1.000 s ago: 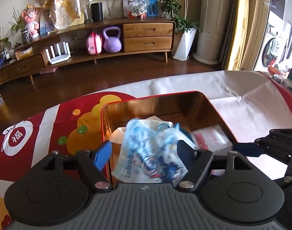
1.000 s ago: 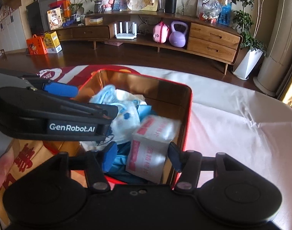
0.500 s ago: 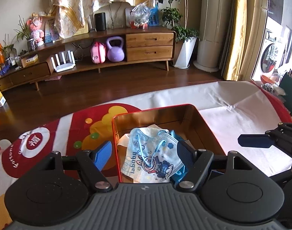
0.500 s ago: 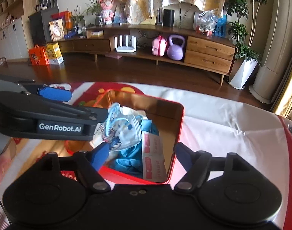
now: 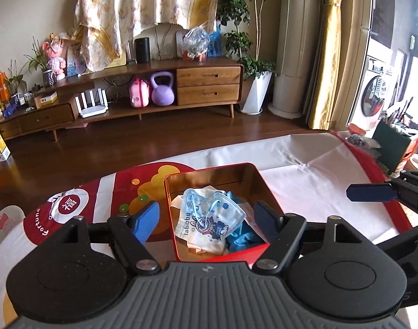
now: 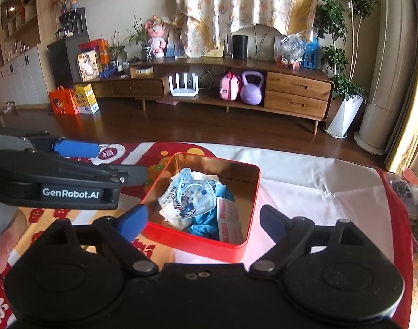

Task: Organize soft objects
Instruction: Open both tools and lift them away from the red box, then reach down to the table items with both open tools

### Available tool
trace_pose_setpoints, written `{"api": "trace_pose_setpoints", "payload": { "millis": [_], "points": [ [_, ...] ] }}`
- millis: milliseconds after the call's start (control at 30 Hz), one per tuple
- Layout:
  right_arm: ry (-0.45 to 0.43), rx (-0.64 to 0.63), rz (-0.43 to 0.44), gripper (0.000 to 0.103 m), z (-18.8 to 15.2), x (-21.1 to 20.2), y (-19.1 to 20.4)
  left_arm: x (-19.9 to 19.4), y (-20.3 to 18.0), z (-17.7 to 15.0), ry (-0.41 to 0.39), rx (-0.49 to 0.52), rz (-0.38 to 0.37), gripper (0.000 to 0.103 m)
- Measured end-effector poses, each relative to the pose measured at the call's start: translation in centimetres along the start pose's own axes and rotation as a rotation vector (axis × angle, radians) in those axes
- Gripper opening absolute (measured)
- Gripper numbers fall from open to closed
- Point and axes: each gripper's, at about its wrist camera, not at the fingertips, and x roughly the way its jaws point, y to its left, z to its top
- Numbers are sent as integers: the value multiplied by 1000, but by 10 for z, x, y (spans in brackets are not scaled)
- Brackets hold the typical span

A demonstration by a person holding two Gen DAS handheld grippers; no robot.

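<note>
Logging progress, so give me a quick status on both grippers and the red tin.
Left gripper open, empty. Right gripper open, jaws just widened, empty. Printed mask in red tin. Nothing blocking.

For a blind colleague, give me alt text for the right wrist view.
An open right gripper hovers above a red tin holding a cartoon-print face mask, blue cloth and a tissue packet. The left gripper is at left.

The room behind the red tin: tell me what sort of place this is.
Most likely a home living room. A long wooden sideboard stands against the wall with a wifi router and a purple kettlebell on its shelf, potted plants fill the corner, and a washing machine shows beyond the yellow curtain.
</note>
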Motion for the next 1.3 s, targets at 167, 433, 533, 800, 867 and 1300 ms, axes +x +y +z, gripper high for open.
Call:
{"api": "trace_pose_setpoints", "payload": {
  "millis": [167, 433, 533, 800, 867, 1300],
  "points": [
    [-9, 3, 8, 95, -9, -24, 8, -29, -6, -7, -16, 8, -17, 81],
    [-44, 13, 23, 100, -27, -64, 20, -71, -8, -27, -27, -5, -33, 83],
    [-50, 16, 34, 100, -34, -76, 24, -85, -7, -36, -29, -17, -39, 83],
    [-52, 8, 65, 103, -61, -102, 39, -119, -7, -65, -51, -34, -50, 97],
    [-54, 17, 71, 103, -69, -108, 40, -126, -8, -72, -53, -43, -59, 98],
    [-18, 27, 102, 103, -113, -123, 56, -158, -6, -121, -76, -94, -74, 102]
  ]
}}
